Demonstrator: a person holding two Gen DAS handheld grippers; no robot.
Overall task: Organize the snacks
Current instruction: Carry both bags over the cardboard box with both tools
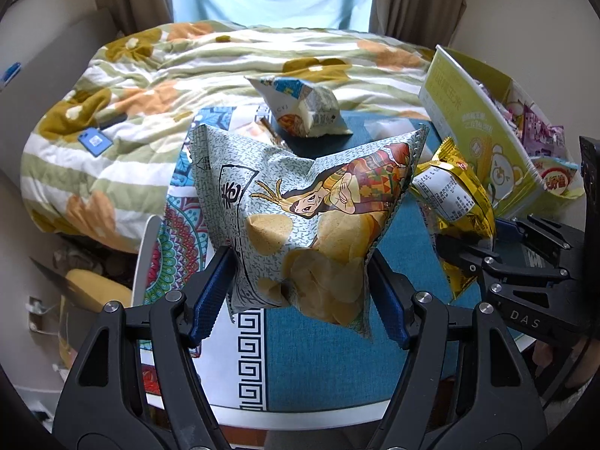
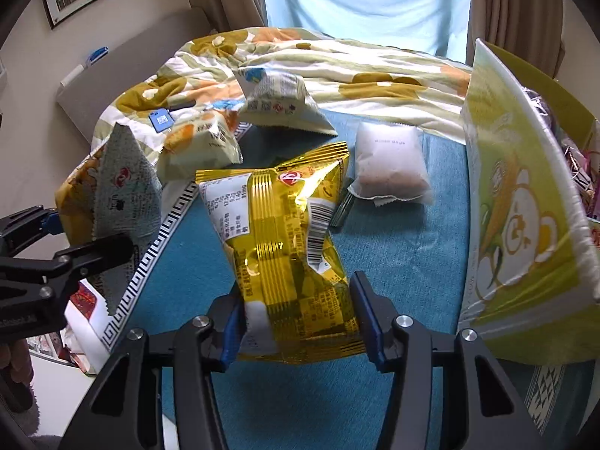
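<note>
Left gripper (image 1: 300, 292): blue pads clamped on the lower end of a grey-green chip bag (image 1: 300, 217), held clear above the teal tablecloth (image 1: 322, 367). Right gripper (image 2: 296, 318): closed on a gold snack bag (image 2: 285, 247), likewise raised over the cloth. Green carton (image 2: 521, 225): at three o'clock of the gold bag, standing open, small packets inside. White pouch (image 2: 390, 161): lying flat at one o'clock of the gold bag. Pale triangular bag (image 2: 281, 105): at twelve o'clock, on the table's far edge. Floral duvet (image 1: 150, 75): spread over the bed beyond.
</note>
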